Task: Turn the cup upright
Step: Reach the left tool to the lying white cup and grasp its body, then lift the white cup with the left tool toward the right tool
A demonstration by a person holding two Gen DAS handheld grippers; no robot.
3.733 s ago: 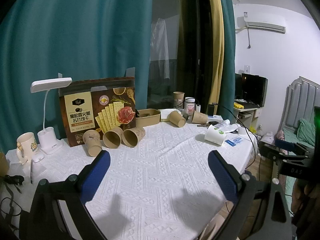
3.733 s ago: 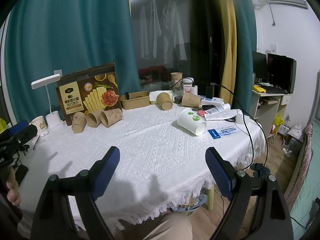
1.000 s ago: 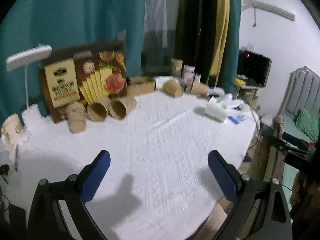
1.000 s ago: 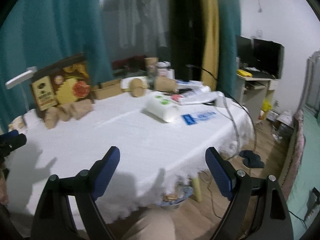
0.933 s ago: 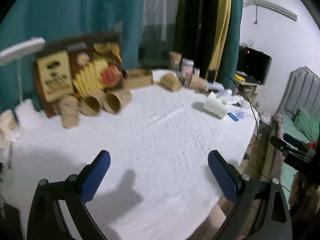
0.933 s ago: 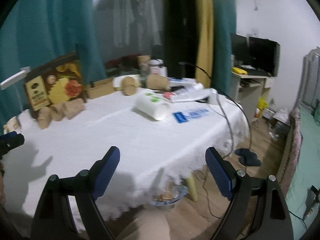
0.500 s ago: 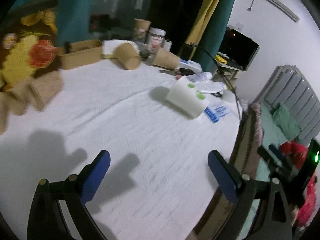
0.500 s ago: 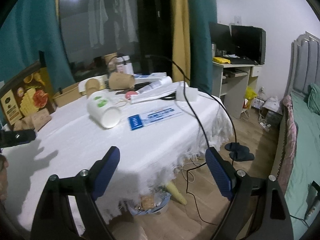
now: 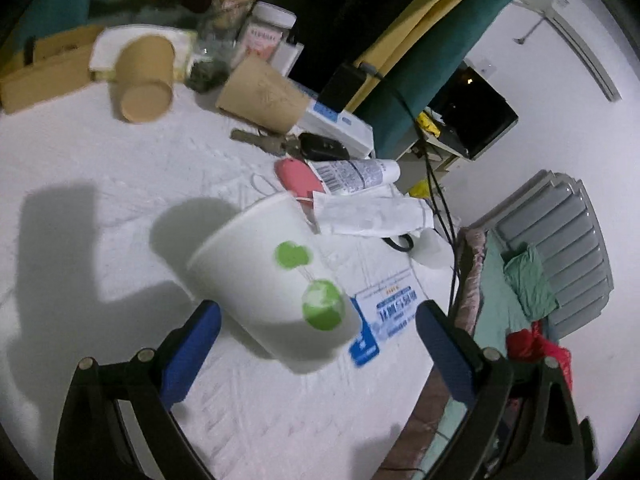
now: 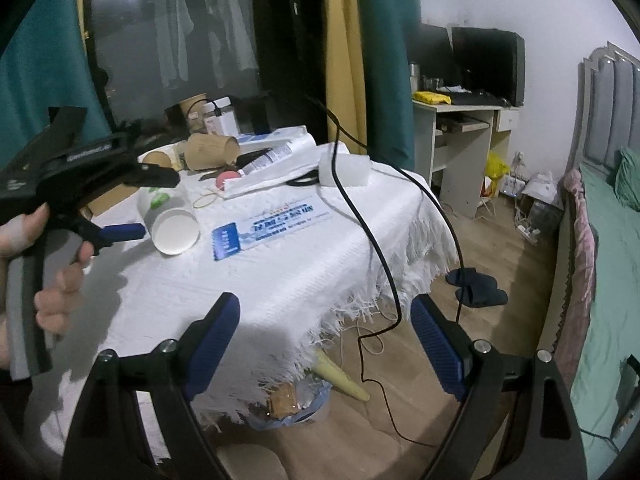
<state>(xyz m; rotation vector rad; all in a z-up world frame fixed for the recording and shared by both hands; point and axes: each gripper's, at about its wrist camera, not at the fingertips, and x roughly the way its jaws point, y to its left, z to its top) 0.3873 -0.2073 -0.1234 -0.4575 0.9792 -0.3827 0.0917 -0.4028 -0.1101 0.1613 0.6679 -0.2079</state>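
A white paper cup [image 9: 276, 280] with green dots lies on its side on the white tablecloth [image 9: 80, 160]. My left gripper [image 9: 316, 332] is open, its blue fingers on either side of the cup's near end, not touching it. In the right wrist view the cup [image 10: 170, 220] shows its open mouth toward the camera, with the left gripper's blue finger [image 10: 120, 233] beside it. My right gripper [image 10: 326, 344] is open and empty, off the table's near edge above the floor.
Two brown paper cups [image 9: 146, 78] [image 9: 264, 96] lie on their sides at the back, beside jars [image 9: 266, 32]. Keys [image 9: 276, 144], a tube [image 9: 356, 172], a pink item [image 9: 298, 178] and a blue card [image 9: 380, 320] lie near the white cup. A black cable [image 10: 360, 200] hangs over the table edge.
My left gripper has moved forward and right to the white cup, which now sits between its open fingers. The right gripper has swung right, toward the table's edge.
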